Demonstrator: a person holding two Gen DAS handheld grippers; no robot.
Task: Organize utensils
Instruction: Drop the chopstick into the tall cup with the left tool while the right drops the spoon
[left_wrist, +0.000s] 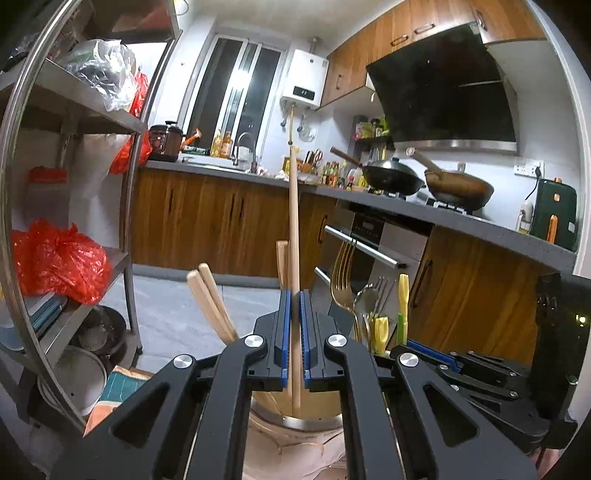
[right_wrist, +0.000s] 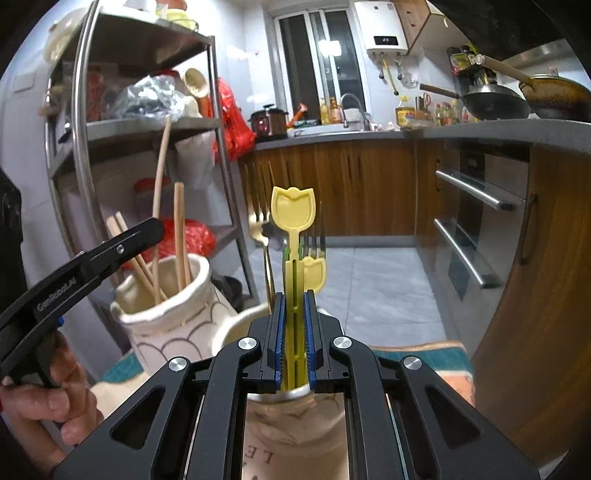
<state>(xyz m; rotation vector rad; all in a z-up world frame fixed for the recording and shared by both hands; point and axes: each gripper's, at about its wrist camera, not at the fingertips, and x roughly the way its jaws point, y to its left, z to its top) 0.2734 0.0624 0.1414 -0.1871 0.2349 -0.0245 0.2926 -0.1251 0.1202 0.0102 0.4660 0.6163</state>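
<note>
1. The left tool (left_wrist: 294, 295) is clenched on a long wooden chopstick (left_wrist: 294, 221), which stands nearly upright with its lower end inside a cream ceramic jar (right_wrist: 173, 332).
2. The right tool (right_wrist: 293, 295) is clenched on a yellow tulip-shaped utensil (right_wrist: 293, 210), held upright over a second holder (right_wrist: 295, 397) directly below its jaws.
3. Beside the held chopstick, more chopsticks (left_wrist: 210, 299) lean in the same jar; forks (left_wrist: 343, 269) and another yellow piece (left_wrist: 403, 295) stand in the neighbouring holder.
4. In the right wrist view the left tool reaches in from the left, a hand (right_wrist: 48, 398) wrapped round its grip.
5. Both tools point forward, tilted slightly downward.
6. Farther out stand a metal shelf rack (left_wrist: 125, 122) with red bags (left_wrist: 55, 258), a bench (left_wrist: 406, 210) carrying woks (left_wrist: 393, 179), and an oven (right_wrist: 476, 218).
</note>
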